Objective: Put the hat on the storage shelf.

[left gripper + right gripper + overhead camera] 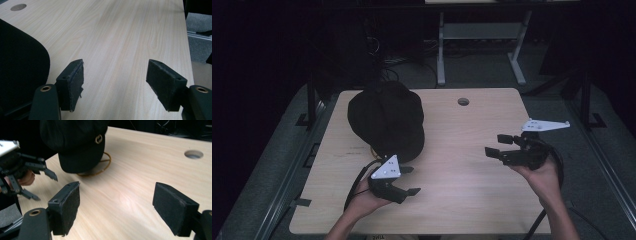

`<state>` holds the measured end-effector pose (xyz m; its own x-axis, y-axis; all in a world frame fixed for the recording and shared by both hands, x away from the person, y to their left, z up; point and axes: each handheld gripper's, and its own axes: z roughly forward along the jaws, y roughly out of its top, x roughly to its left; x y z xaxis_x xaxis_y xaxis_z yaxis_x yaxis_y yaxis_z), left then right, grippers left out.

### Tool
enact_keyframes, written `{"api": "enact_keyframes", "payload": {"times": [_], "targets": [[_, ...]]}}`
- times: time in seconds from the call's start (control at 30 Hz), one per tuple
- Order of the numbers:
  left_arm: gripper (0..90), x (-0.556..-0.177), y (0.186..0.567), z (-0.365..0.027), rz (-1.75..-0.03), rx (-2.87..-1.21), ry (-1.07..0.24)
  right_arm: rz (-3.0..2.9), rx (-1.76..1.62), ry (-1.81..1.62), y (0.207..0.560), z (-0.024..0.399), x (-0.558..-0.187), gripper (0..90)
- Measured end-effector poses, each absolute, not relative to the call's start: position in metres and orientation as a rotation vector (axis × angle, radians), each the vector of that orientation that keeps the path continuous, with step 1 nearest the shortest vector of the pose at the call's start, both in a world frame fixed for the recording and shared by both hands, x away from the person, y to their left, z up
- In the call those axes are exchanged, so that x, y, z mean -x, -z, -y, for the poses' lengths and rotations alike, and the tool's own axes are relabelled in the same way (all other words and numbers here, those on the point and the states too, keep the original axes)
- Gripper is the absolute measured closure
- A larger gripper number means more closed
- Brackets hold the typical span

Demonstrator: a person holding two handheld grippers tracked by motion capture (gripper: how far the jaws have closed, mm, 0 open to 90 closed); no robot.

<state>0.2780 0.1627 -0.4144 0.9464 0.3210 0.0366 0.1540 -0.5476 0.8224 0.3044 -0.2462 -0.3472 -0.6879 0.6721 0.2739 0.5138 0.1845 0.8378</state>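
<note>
A black cap (387,120) lies on the left half of the light wooden table (462,165), its peak toward the person. In the right gripper view the cap (75,142) bears a small gold emblem (98,139) and rests on a thin wire ring (101,168). My left gripper (411,180) hovers just in front of the cap, open, with nothing between its pads (75,82); the cap (20,70) is to its left. My right gripper (495,145) is held over the right side of the table, pointing left, open and empty (116,205). The left gripper (37,177) appears beyond it.
A round cable hole (463,101) sits near the table's far edge. A grey desk frame (441,50) stands behind the table in the dark. The table's right edge (188,50) drops to grey floor. Cables trail from both grippers toward the person.
</note>
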Motion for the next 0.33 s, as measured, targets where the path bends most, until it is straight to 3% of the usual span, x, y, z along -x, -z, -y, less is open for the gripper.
{"api": "enact_keyframes", "payload": {"times": [0.33], "targets": [[30.0,-0.277,0.412,-0.162,-0.334,-2.162,-0.233,-2.285,-1.214,-1.462,0.383,0.262,-0.271,20.1]]}}
